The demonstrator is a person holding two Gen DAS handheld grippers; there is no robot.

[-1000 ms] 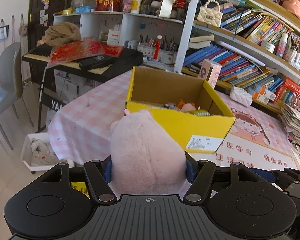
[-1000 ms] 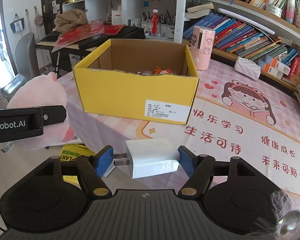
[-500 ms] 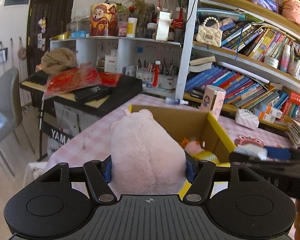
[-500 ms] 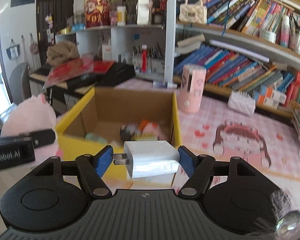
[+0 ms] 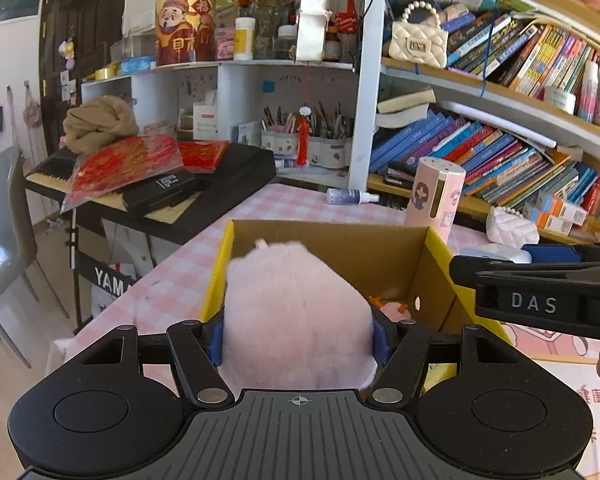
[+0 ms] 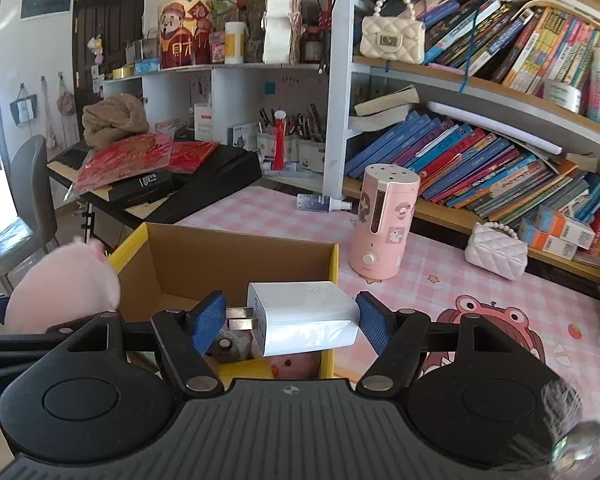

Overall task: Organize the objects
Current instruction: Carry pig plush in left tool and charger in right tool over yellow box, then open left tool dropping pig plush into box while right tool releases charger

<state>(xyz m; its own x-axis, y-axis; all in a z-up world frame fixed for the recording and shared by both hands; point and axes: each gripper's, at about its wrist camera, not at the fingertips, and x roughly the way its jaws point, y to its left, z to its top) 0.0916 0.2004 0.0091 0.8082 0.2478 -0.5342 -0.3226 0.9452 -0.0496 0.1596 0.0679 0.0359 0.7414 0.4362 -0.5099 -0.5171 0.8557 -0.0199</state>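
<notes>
The pink plush toy [image 5: 296,312] sits squeezed between the blue pads of the left gripper [image 5: 298,336], held over the near edge of the open yellow cardboard box [image 5: 332,240]. The white charger [image 6: 304,318] is clamped in the right gripper [image 6: 290,322], prongs against the left pad, also above the box opening. A few small toys already lie in the box bottom, so some sorting looks done. Both carried things have yet to be let go inside. A pink cylinder [image 6: 384,224], a small spray bottle [image 6: 320,202] and a white purse [image 6: 496,250] stand on the checked tablecloth [image 6: 440,280] beyond.
</notes>
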